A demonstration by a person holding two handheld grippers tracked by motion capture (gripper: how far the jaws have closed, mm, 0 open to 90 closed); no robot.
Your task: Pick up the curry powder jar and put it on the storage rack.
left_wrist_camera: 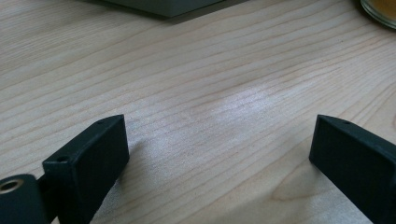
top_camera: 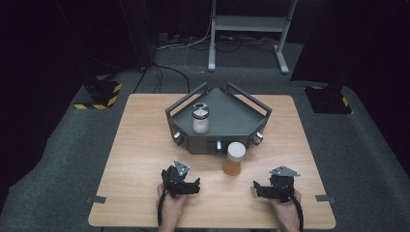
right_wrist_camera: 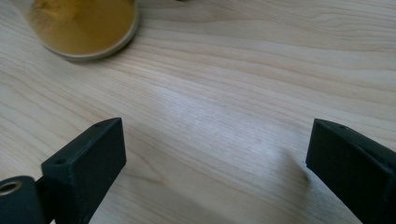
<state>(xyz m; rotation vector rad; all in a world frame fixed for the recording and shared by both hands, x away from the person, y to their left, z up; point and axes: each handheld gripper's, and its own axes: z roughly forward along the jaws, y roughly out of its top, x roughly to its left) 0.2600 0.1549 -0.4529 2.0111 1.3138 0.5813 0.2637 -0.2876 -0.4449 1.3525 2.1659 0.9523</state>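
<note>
Wooden table (top_camera: 145, 145) — amber jar (top_camera: 234, 158) upright, at ten o'clock from the nearer right gripper (top_camera: 261, 189); both grippers' jaws gape empty.

We see a pale wooden table (top_camera: 140, 145) with smooth, faintly sheened grain, matt black plastic jaws, a glossy clear jar (top_camera: 234, 158), a matt grey tray (top_camera: 232, 118).
</note>
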